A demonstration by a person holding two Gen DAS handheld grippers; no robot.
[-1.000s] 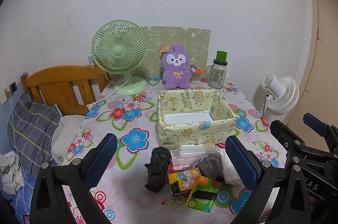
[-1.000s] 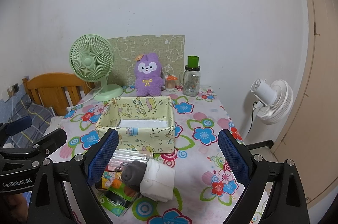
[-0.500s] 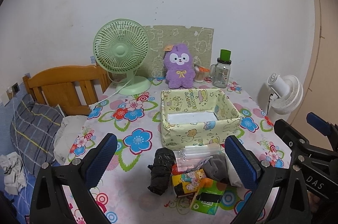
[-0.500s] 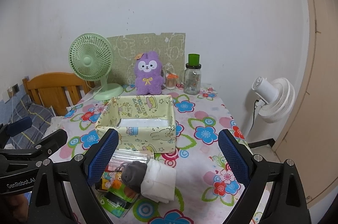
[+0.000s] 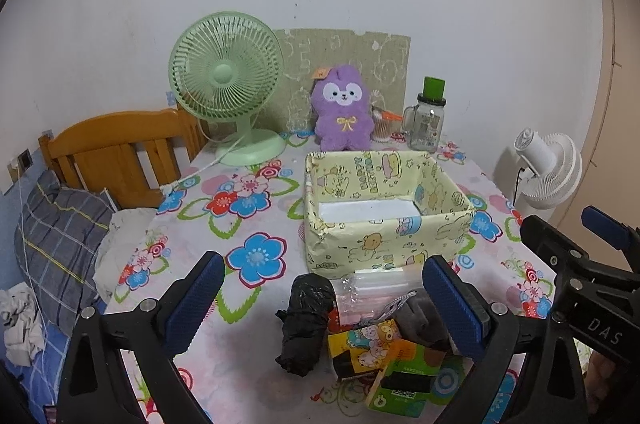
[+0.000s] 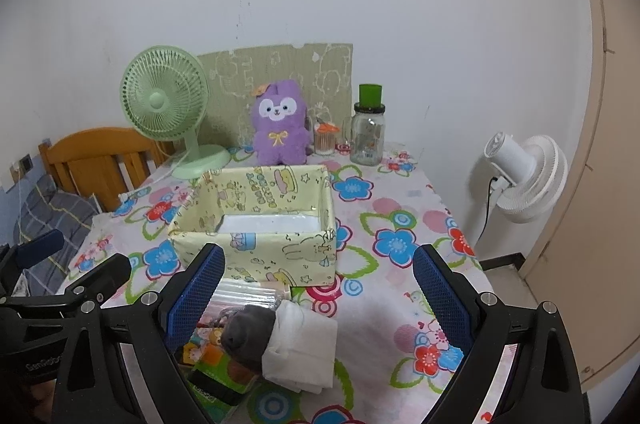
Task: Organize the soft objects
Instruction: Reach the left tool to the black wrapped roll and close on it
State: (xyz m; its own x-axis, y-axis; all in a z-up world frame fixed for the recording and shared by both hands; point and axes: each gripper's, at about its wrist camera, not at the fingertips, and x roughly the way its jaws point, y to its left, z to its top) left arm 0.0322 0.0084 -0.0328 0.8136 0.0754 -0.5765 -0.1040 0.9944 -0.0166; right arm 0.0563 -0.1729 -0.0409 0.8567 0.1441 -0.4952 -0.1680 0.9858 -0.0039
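Your tabletop (image 6: 400, 192) carries a flowered cloth. At the back stand a green fan (image 5: 228, 84), a purple plush toy (image 5: 342, 112) and a glass jar (image 5: 429, 120) with a green lid. A yellow cartoon-print box (image 5: 384, 244) sits mid-table, open-topped, only a white bottom showing inside.

Just in front of the box lies the clutter: a black rolled bundle (image 5: 306, 320), a clear plastic bag (image 5: 376, 288), a grey soft item (image 6: 248, 336) touching a white folded cloth (image 6: 304, 348), and colourful packets (image 5: 400, 364) beneath them. The grey item may be a sock; the view is too poor to say.

Off the table, a white fan (image 6: 524, 180) stands at the right, and a wooden headboard (image 5: 116, 152) with a plaid pillow (image 5: 60, 236) is on the left.

Your left gripper (image 5: 322, 308) is spread wide, holding nothing, with the black bundle and bag framed between its fingers. Your right gripper (image 6: 318, 296) is equally wide and empty, above the grey item and white cloth, touching neither.

Against the frames a second ago: both grippers have kept the same spread, both views have drifted only slightly, and the pile lies as it did.
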